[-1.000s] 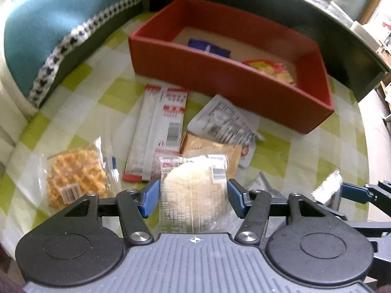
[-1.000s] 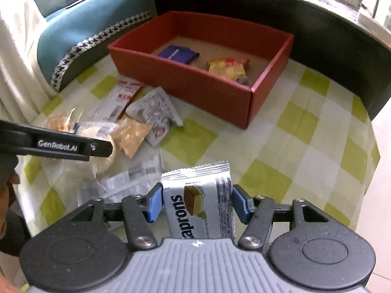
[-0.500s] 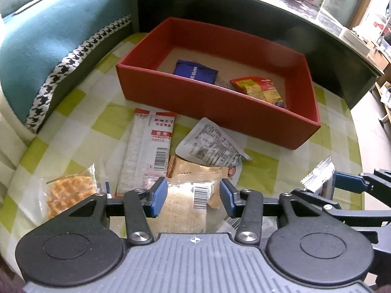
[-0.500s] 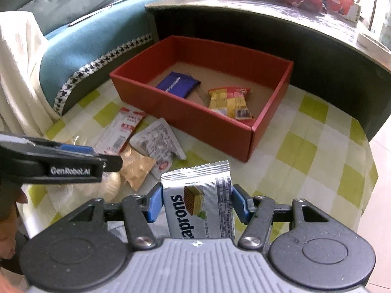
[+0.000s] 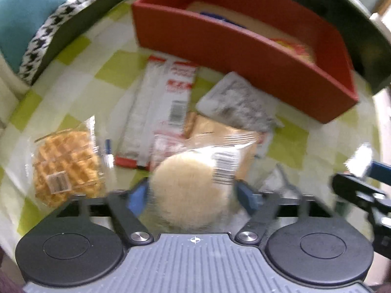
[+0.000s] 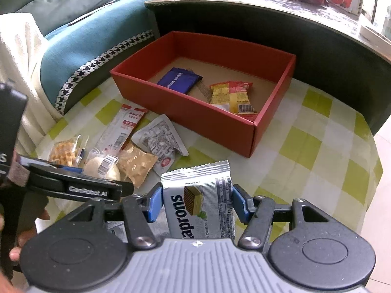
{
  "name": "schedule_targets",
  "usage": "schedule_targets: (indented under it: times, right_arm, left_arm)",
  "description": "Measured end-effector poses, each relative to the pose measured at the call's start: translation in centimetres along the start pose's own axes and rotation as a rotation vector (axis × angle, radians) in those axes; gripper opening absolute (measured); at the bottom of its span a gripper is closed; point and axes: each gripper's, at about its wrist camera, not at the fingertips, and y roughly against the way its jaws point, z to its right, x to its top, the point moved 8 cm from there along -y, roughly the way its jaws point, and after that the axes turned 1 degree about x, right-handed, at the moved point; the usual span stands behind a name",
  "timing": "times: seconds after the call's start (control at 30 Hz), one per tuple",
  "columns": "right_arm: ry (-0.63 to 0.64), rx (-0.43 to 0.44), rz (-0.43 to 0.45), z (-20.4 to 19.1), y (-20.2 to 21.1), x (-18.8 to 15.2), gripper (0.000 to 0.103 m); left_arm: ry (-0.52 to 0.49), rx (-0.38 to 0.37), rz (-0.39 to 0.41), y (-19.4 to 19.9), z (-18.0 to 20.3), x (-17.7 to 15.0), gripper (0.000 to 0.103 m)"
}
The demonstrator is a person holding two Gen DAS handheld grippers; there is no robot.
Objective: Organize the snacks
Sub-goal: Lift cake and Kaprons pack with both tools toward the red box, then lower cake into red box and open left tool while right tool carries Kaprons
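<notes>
**Two tongs over a partly sorted snack pile**

The left wrist view is smeared by motion blur, so print on the wrappers there cannot be read. The bottom of the round pale cake packet (image 5: 193, 190) is cut off by the body of the left tongs (image 5: 191, 195); these tongs are opening with the packet between the blue pads, and whether the pads touch it cannot be told. In the right wrist view the left tongs (image 6: 80, 190) are seen only from the side, covering part of that packet (image 6: 102, 168).

The right tongs (image 6: 196, 204) are pinched on a silver wafer packet (image 6: 199, 200), held above the checked counter (image 6: 317, 151); its lower edge is hidden behind the tongs.

Two snacks are counted in the red box (image 6: 195, 114): one blue packet (image 6: 179, 80) and one yellow-red packet (image 6: 232, 96). Five packets are counted loose on the counter, near the box's front wall: one waffle (image 6: 64, 152), the round cake, one long white-red sachet (image 6: 122, 127), one tan packet (image 6: 136, 164) and one grey printed pouch (image 6: 158, 139). A crumpled clear wrapper (image 5: 278, 180) is hard to make out.
</notes>
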Motion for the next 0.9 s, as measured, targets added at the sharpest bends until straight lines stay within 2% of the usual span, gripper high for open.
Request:
schedule_targets:
  times: [0.1, 0.23, 0.33, 0.47, 0.9]
  right_arm:
    - [0.007, 0.001, -0.001, -0.2, 0.0, 0.0, 0.06]
    - [0.011, -0.005, 0.015, -0.1, 0.3, 0.3, 0.06]
    - [0.011, -0.003, 0.043, -0.3, 0.9, 0.8, 0.06]
    - [0.008, -0.013, 0.081, -0.3, 1.4, 1.9, 0.06]
    - [-0.034, -0.032, 0.196, 0.7, 1.5, 8.5, 0.06]
  left_arm:
    - [0.037, -0.021, 0.02, 0.7, -0.3, 0.3, 0.066]
    - [0.001, -0.012, 0.091, 2.7, 0.5, 1.0, 0.066]
    - [0.0, -0.041, 0.113, 3.8, 1.2, 1.5, 0.066]
    - [-0.02, -0.038, 0.156, 5.1, 2.0, 2.3, 0.066]
    - [-0.029, -0.021, 0.272, 6.3, 3.8, 9.4, 0.066]
